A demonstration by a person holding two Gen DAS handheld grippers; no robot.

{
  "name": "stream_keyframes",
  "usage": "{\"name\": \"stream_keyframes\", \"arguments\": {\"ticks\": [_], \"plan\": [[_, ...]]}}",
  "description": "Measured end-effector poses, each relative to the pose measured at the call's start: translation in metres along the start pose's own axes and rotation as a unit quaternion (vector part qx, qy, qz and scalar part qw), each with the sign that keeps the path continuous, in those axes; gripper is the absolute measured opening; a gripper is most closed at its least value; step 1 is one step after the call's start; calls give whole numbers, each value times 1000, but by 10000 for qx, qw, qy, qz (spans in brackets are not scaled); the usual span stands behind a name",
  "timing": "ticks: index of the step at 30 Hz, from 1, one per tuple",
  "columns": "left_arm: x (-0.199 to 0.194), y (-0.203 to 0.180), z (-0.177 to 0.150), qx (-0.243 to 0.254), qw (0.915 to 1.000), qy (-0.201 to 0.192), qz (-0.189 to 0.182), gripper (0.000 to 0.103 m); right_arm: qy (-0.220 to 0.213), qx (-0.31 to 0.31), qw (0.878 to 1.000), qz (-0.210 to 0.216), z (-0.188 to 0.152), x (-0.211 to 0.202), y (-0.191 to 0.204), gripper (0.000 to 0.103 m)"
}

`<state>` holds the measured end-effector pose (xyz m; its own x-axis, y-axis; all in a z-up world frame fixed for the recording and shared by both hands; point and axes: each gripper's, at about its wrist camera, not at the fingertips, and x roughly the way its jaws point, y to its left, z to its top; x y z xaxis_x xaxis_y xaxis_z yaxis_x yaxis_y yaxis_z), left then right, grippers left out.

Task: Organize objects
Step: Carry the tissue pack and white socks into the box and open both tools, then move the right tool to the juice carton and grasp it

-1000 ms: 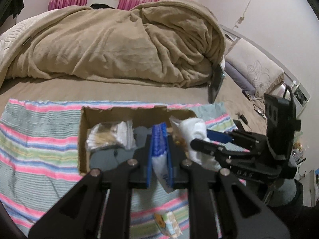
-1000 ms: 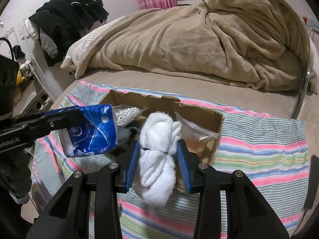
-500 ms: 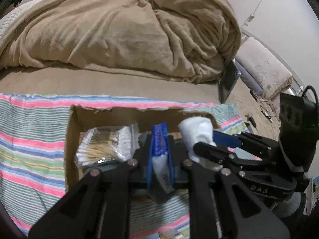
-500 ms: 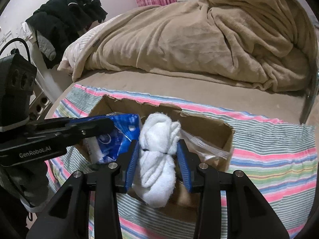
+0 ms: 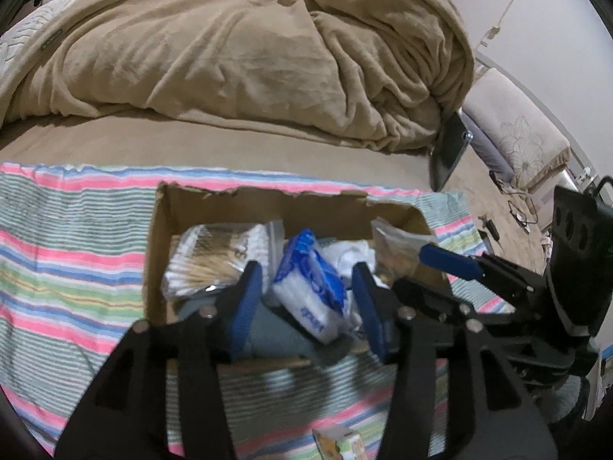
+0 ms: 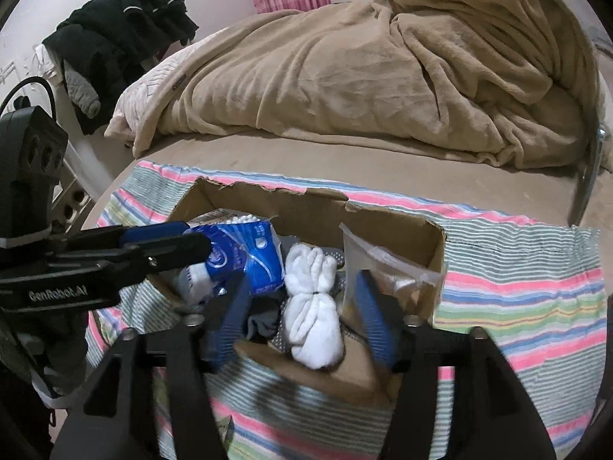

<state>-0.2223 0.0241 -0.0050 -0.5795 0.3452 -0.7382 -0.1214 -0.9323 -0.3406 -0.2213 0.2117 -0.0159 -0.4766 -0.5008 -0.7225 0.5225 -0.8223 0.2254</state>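
An open cardboard box (image 5: 268,196) sits on a striped cloth. My left gripper (image 5: 306,299) hangs over the box and its jaws are opening. A blue tissue pack (image 5: 310,287) lies tilted between them, clear of both pads. The right gripper (image 6: 302,314) is opening too, over a white sock bundle (image 6: 314,306) that rests in the box (image 6: 383,222) without touching its pads. The tissue pack (image 6: 245,260) lies just left of the socks, under the left gripper (image 6: 164,245). A bag of cotton swabs (image 5: 214,260) and a clear bag (image 6: 383,268) are also in the box.
The striped cloth (image 5: 69,268) covers the near part of a bed, with a heaped beige blanket (image 5: 249,57) behind the box. A small carton (image 5: 337,441) lies on the cloth near me. Black clothes (image 6: 122,30) hang at far left, and a metal bed frame (image 6: 590,168) stands at right.
Both grippers went from shut to open. The tissue pack and the sock bundle were let go and now lie in the box. The left gripper came down closer to the box.
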Motion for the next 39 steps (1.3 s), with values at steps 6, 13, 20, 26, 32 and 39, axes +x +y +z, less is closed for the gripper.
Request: {"name": "stream_keyframes", "arguments": {"ticks": [6, 13, 20, 26, 32, 39], "plan": [[-22, 2, -8, -8, 9999, -129, 20, 62, -7, -4, 10000, -7, -11, -14, 8, 69], [-39, 2, -23, 57, 9999, -117, 100, 63, 84, 1, 10000, 3, -26, -20, 20, 69], [-50, 6, -50, 60, 9998, -23, 188, 63, 212, 43, 9998, 33, -46, -23, 30, 69], [-49, 14, -74, -53, 9996, 155, 211, 63, 392, 33, 9992, 87, -62, -21, 41, 69], [-48, 19, -95, -137, 9992, 299, 219, 63, 613, 5, 9980, 184, -81, -14, 54, 69], [-45, 27, -117, -256, 9980, 494, 290, 63, 894, -37, 9954, 350, -102, -5, 68, 69]]}}
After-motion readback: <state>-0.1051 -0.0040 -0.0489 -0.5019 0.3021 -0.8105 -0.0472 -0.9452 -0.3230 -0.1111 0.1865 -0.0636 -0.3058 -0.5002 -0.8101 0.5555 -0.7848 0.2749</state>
